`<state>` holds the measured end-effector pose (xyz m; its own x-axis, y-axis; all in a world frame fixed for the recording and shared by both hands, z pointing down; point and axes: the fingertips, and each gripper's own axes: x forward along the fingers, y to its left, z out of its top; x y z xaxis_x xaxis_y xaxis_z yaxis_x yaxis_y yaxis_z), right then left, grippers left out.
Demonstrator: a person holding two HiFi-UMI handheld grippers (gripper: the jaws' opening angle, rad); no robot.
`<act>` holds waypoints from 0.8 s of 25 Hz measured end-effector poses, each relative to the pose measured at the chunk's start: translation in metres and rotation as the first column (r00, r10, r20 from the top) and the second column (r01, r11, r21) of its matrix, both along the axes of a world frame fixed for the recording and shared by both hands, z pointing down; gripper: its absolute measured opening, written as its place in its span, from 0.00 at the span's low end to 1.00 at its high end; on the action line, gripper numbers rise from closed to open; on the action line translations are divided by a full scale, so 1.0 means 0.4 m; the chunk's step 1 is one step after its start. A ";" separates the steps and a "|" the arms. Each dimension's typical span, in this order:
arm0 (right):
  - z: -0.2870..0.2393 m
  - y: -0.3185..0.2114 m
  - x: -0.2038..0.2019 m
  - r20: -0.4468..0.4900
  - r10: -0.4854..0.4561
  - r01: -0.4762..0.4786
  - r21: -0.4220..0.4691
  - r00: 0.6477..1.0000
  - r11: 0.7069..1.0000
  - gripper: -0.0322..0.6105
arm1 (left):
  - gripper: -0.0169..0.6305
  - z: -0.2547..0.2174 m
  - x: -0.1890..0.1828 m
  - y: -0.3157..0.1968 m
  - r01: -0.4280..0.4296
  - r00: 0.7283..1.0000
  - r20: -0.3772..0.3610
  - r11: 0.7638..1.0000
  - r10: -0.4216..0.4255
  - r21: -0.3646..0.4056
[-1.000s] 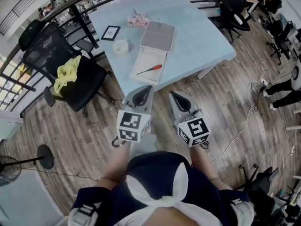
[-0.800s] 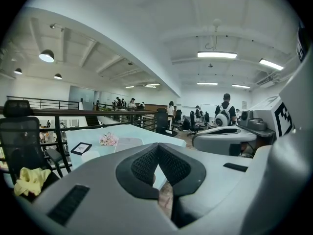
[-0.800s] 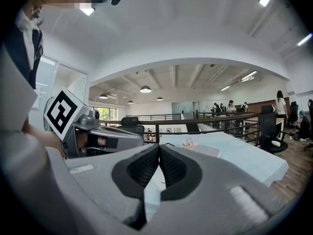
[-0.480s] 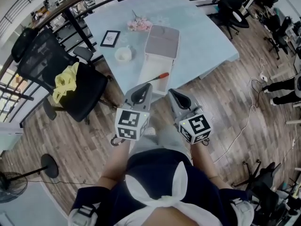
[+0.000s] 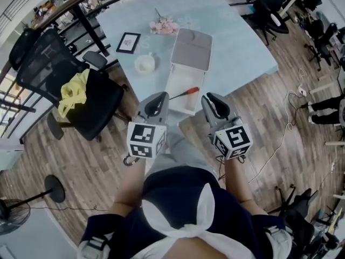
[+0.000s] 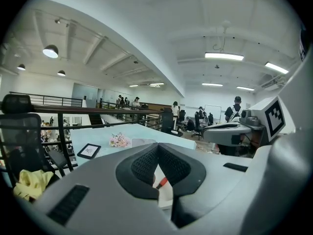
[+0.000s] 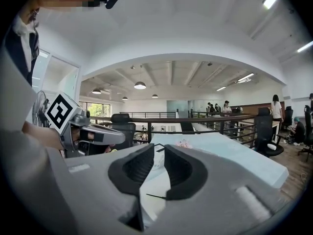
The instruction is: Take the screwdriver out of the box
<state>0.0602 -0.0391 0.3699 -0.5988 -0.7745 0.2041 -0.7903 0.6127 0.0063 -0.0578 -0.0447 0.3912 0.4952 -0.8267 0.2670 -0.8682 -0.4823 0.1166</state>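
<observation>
Where the screwdriver (image 5: 186,93) lies: in the open box (image 5: 182,72), across its near end, with the red handle toward the right and the thin shaft toward the left.
Box: a white tray with its grey lid (image 5: 192,48) folded back flat on the far side; it sits close to the bench's front edge.
Bench (image 5: 237,42): pale blue top, also carrying a black frame (image 5: 128,42), pink flowers (image 5: 163,26) and a white cup (image 5: 144,63) just left of the box.
Left tool (image 5: 159,96): pads pressed together with nothing between them; it is held level, short of the box's near left corner and apart from it.
Right tool (image 5: 208,97): jaws have just been opening and now stand a narrow gap apart with nothing in it; it hangs off the box's near right corner, touching nothing.
Chair (image 5: 51,63): black, left of the bench, with a yellow cloth (image 5: 71,89) on the seat.
</observation>
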 end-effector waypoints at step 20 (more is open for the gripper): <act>0.040 -0.268 -0.077 -0.167 -0.226 0.221 -0.050 0.960 0.974 0.28 | 0.05 0.029 -0.077 -0.266 0.036 0.999 -0.015 0.999 -0.036 -0.037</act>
